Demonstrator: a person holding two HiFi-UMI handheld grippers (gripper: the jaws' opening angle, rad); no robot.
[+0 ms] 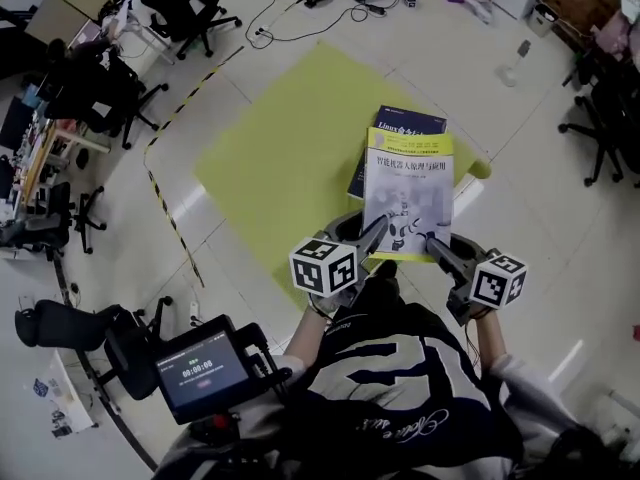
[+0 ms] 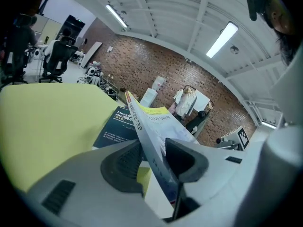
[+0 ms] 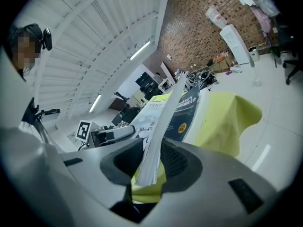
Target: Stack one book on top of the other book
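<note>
A yellow-and-white book (image 1: 408, 193) hangs in the air over the yellow-green table (image 1: 270, 148), held at its near edge by both grippers. My left gripper (image 1: 376, 230) is shut on its near left corner, and my right gripper (image 1: 432, 240) is shut on its near right corner. Under its far end lies a dark blue book (image 1: 405, 123) flat on the table, mostly hidden. In the left gripper view the held book (image 2: 154, 136) runs edge-on between the pads, with the blue book (image 2: 118, 126) beyond. The right gripper view shows the page edge (image 3: 158, 141) clamped and the blue book (image 3: 187, 110) behind.
Office chairs (image 1: 190, 8) and desks stand at the far left, another chair (image 1: 600, 128) at the right. Cables (image 1: 300, 18) lie on the floor beyond the table. Striped tape (image 1: 165, 208) marks the floor left of the table. A screen device (image 1: 205, 368) sits at my lower left.
</note>
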